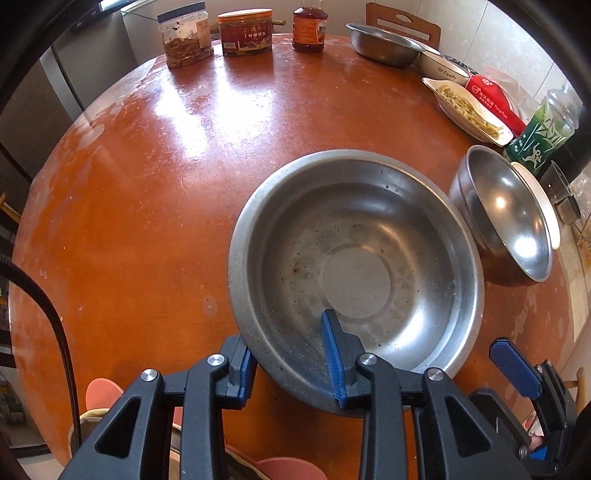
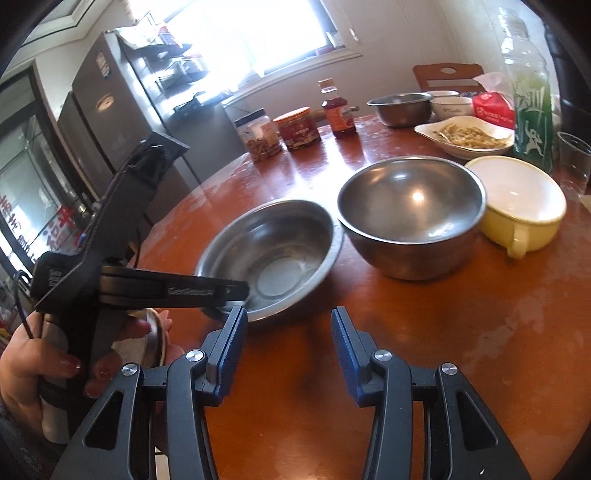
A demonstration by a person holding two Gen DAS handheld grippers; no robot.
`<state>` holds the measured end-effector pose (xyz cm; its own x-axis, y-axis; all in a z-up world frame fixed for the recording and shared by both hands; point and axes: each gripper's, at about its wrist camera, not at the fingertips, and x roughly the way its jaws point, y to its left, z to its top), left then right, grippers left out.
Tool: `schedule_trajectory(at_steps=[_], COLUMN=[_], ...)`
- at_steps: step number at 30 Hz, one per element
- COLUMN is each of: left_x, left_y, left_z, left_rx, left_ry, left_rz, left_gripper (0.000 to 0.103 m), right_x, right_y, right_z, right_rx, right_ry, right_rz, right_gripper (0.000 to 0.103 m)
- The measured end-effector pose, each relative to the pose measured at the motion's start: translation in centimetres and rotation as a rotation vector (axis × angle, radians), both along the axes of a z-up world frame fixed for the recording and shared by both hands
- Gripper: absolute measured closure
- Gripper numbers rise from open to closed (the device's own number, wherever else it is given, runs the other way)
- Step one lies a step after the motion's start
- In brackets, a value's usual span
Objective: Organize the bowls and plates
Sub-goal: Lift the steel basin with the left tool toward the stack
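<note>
The left gripper (image 1: 291, 365) is clamped on the near rim of the wide steel basin (image 1: 356, 273): one blue pad lies inside the wall, the other outside it, and the rim sits between them. The basin rests on the table (image 1: 147, 184) directly ahead of this gripper. The right wrist view shows the same grip from the side, with the left gripper's finger reaching over the basin's near edge and a hand (image 2: 33, 363) around its handle.

The right gripper (image 2: 290, 349) holds nothing. Its jaws stand partly open over bare table, with the basin ahead and to its left and the deep steel bowl (image 2: 412, 214) ahead and slightly to its right. The yellow cup (image 2: 517, 206) with a white inside touches or nearly touches the far right side of that bowl.

Progress assessment: the task appears to be at an early stage. No dish in view is nested in another. The basin, the deep bowl and the yellow cup stand side by side. Further ahead of both grippers, a second steel bowl (image 1: 384, 44), a white bowl (image 1: 443, 68) and a plate of food (image 1: 469, 110) remain grouped at the far edge.

Remaining work, as judged: move the gripped basin, then stack or group the other vessels. The jars (image 1: 186, 35) and bottles (image 1: 310, 26) are not task items.
</note>
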<state>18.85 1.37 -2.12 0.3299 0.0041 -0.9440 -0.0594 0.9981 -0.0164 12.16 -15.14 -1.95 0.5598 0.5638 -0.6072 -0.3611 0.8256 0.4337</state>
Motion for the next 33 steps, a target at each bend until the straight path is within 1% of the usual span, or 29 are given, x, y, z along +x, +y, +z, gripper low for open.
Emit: schedule_trajectory(at_steps=[4, 7, 12, 17, 22, 33], left_x=[-0.9, -1.6, -2.7, -3.8, -5.6, -9.4], left_y=[-0.4, -0.8, -2.0, -2.9, -4.3, -7.6], left_z=[-0.1, -0.1, 0.1, 0.1, 0.4, 0.9], left_rx=[0.010, 0.019, 0.065, 0.063, 0.084, 0.089], left_ry=[0.009, 0.015, 0.010, 0.011, -0.008, -0.059], left_rz=[-0.021, -0.037, -0.073, -0.088, -0.101, -0.132], left_gripper=[0.070, 0.070, 0.070, 0.070, 0.069, 0.069], right_x=[0.5, 0.7, 1.0, 0.7, 0.2, -1.8], right_y=[0.2, 0.3, -0.1, -0.4, -1.0, -3.4], right_z=[-0.2, -0.1, -0.3, -0.6, -0.9, -1.5], right_rx=[0.000, 0.000, -0.008, -0.016, -0.011, -0.015], right_ry=[0.014, 0.008, 0.011, 0.021, 0.032, 0.046], right_rz=[-0.009, -0.023, -0.047, -0.028, -0.003, 0.014], right_gripper=[0.054, 0.054, 0.054, 0.054, 0.053, 0.054])
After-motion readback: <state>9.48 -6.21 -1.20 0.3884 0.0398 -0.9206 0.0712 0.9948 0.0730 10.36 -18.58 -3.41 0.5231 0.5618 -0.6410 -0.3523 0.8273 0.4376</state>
